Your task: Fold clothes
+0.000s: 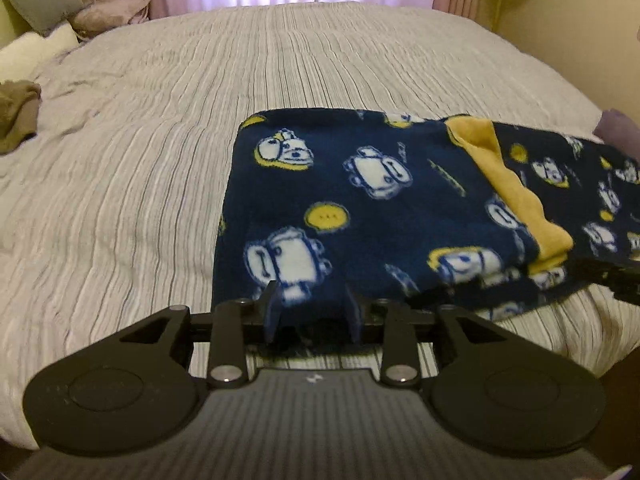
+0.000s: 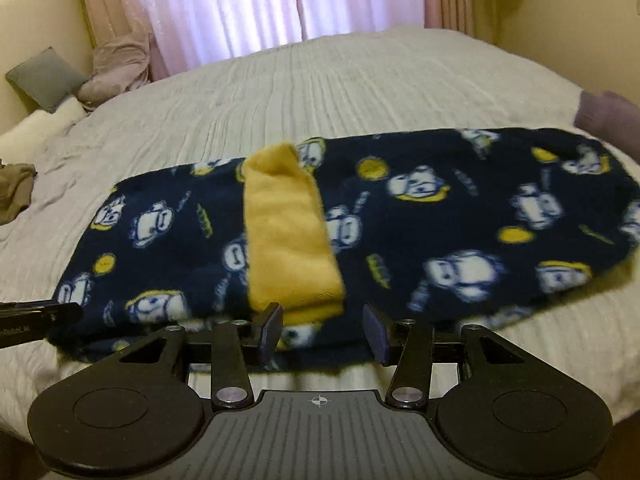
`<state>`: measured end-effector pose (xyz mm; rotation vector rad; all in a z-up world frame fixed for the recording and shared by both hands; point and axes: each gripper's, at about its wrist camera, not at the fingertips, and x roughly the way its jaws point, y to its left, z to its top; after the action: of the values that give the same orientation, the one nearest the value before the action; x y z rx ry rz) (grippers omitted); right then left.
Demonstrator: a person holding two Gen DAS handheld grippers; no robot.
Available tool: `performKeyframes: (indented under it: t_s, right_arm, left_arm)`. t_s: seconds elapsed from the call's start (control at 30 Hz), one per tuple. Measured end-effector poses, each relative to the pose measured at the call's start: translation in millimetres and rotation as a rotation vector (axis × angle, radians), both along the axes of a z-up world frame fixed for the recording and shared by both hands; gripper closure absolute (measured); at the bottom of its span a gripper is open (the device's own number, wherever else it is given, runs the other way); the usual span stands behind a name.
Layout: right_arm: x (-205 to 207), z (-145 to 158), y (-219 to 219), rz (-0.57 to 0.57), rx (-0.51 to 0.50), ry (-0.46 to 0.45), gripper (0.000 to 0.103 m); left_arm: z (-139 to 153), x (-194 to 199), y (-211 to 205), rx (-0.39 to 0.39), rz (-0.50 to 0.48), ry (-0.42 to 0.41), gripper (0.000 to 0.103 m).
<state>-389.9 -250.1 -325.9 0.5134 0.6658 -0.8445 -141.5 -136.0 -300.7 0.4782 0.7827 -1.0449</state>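
A navy fleece garment (image 1: pixel 360 200) with white cartoon dogs and yellow speech bubbles lies folded flat on the striped bedspread (image 1: pixel 160 140), near the bed's front edge. A yellow cuff or lining strip (image 2: pixel 288 232) lies across it. My left gripper (image 1: pixel 311 304) is at the garment's near left edge; its pads stand apart with the fabric's edge between them, not pinched. My right gripper (image 2: pixel 323 320) is open at the near edge just below the yellow strip. The left gripper's tip (image 2: pixel 40 314) shows at the left of the right wrist view.
An olive-brown garment (image 1: pixel 18 116) lies bunched at the far left of the bed. Pillows and a pinkish blanket (image 1: pixel 116 4) are piled at the head, left of the pink curtains (image 2: pixel 280 0). A purple object (image 2: pixel 608 116) sits at the bed's right edge.
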Motion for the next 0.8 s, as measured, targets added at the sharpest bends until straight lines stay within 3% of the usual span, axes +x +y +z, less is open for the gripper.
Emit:
performKeyframes:
  t_s: [0.27,0.8]
  right_arm:
    - [-44,4,19,-0.082,0.057,0.013,0.054]
    - [-66,13,42,-0.105,0.067,-0.036,0.054]
  left_arm:
    - [12,-41,21,0.038,0.007,-0.079,0.061]
    - [23,-61,47,0.023,-0.022,-0.100,0.059]
